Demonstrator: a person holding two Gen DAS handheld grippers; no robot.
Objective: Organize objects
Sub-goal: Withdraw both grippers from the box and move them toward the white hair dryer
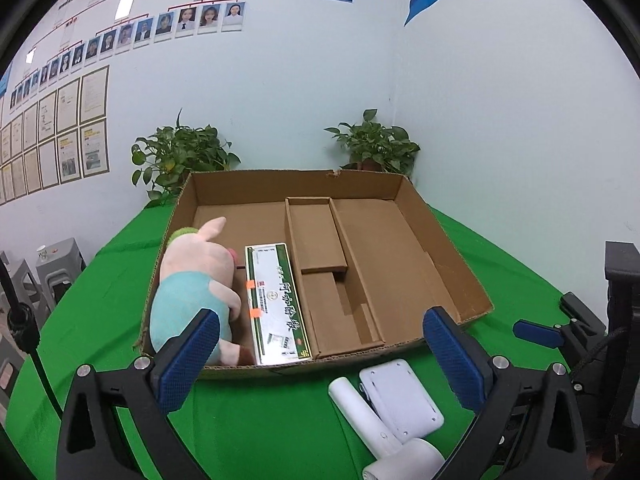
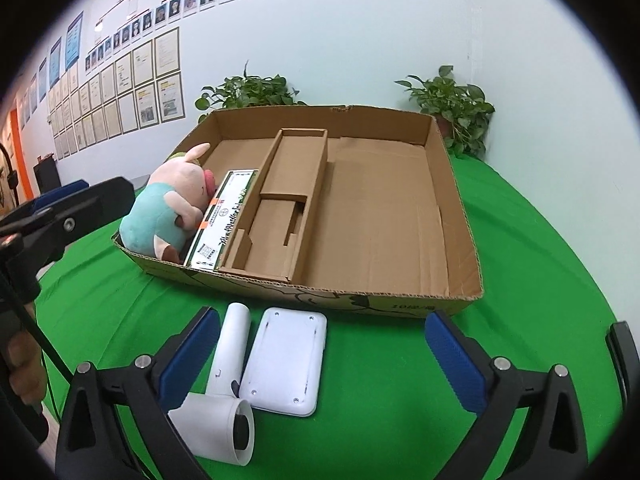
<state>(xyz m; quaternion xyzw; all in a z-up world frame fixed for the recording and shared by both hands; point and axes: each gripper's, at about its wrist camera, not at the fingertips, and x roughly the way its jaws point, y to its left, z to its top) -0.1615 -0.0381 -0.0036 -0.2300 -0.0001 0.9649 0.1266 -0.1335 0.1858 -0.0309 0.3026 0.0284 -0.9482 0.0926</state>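
A shallow cardboard box [image 1: 440, 240] [image 2: 456, 184] with inner dividers lies on the green table. In its left part lie a pink plush pig in a teal shirt [image 1: 192, 284] [image 2: 164, 208] and a long green-and-white carton [image 1: 276, 304] [image 2: 224, 216]. On the cloth in front of the box lie a white hair dryer [image 1: 372, 424] [image 2: 228, 384] and a flat white device [image 1: 400, 396] [image 2: 288, 360]. My left gripper [image 1: 320, 364] is open and empty above the box's front edge. My right gripper [image 2: 320, 364] is open and empty, with both white objects between its fingers.
Two potted plants [image 1: 180, 160] [image 1: 376, 148] stand behind the box against the wall. Grey stools [image 1: 56, 268] stand off the table's left side. The other gripper shows at the right edge of the left wrist view [image 1: 560, 332] and at the left of the right wrist view [image 2: 68, 208].
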